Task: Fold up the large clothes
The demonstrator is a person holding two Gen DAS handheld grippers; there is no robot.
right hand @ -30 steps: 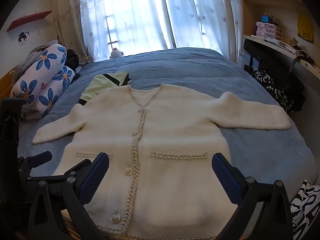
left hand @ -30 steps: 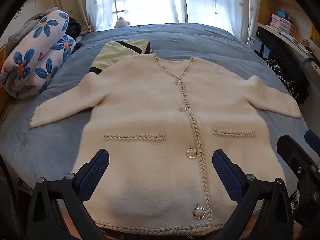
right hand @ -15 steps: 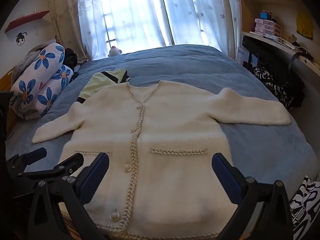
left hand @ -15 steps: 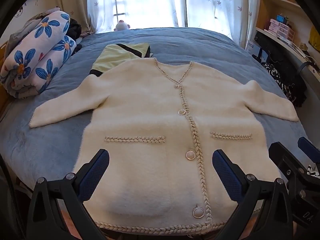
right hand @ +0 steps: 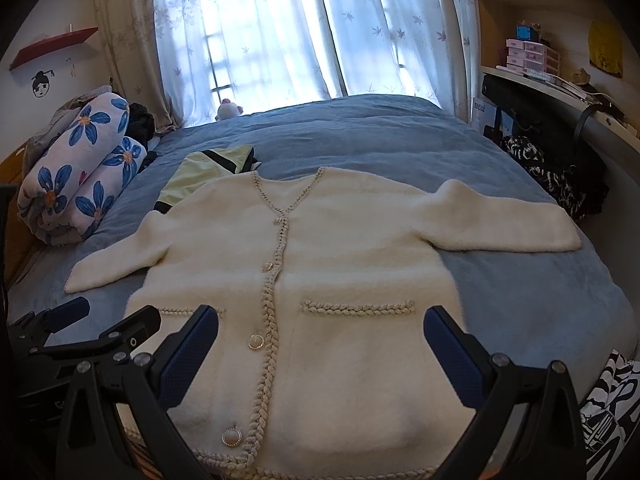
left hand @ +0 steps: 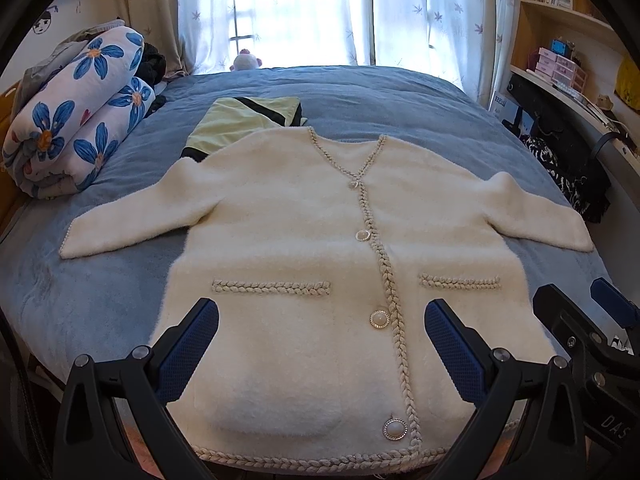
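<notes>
Nothing is folded yet: the cream cardigan (left hand: 320,248) lies flat, sleeves spread, at the bed's (left hand: 400,96) near edge, while both my left fingers (left hand: 192,344) and right fingers (right hand: 192,352) hover spread wide and empty.

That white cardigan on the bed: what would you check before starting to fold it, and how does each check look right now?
1. Cardigan lies flat, front up: ok.
2. Both sleeves spread out: ok.
3. Buttons done up: cannot tell.
4. Left gripper fingers open, holding nothing: ok.
5. Right gripper fingers open, holding nothing: ok.
6. Nothing under the cardigan: not ok, a yellow-green garment sits under its shoulder.
</notes>
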